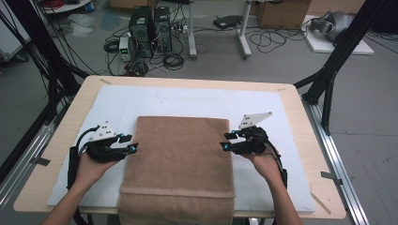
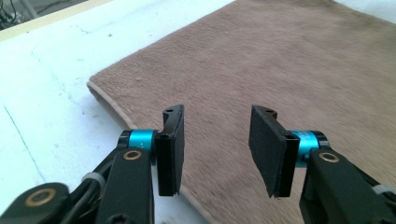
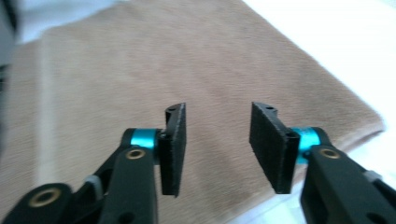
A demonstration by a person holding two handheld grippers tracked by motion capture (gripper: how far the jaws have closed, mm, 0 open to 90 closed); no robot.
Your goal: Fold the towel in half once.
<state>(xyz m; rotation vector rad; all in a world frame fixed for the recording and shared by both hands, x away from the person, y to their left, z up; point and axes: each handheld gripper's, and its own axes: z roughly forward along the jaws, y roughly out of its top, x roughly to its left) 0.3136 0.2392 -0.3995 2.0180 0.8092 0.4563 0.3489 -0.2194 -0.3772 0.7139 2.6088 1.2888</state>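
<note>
Currently, in the high view, one brown towel (image 1: 180,161) lies folded on the white mat (image 1: 197,101) that covers the surface (image 1: 300,117). Its near end hangs over the front edge, and a fold seam runs across it just short of that edge. There are two tongs. The left tongs (image 1: 133,144) stand at the towel's left edge and the right tongs (image 1: 225,141) at its right edge, roughly level with each other. Each is carried in one hand. Both are part open and hold nothing.

Judgement: the towel has the look of a completed fold, with the tongs released at either side. The step in hand appears to be the pause between folds.

In the left gripper view, the jaws stand parted with a clear gap. The towel (image 2: 289,70) lies flat beneath them and no cloth is between the pads. The towel's far-left corner (image 2: 93,86) is rounded and doubled, so at least two layers are present. The white mat (image 2: 51,93) lies just beside it.

In the right gripper view, the picture is slightly blurred. The jaws are likewise parted and empty above the towel (image 3: 140,70). The towel's right edge runs beside the mat (image 3: 336,42).

The next move calls for both tongs to descend onto matching points of one towel edge. Each must close on all layers together and lift evenly, so that the fold does not skew.

Count: one towel, one mat, two tongs, two hands.
</note>
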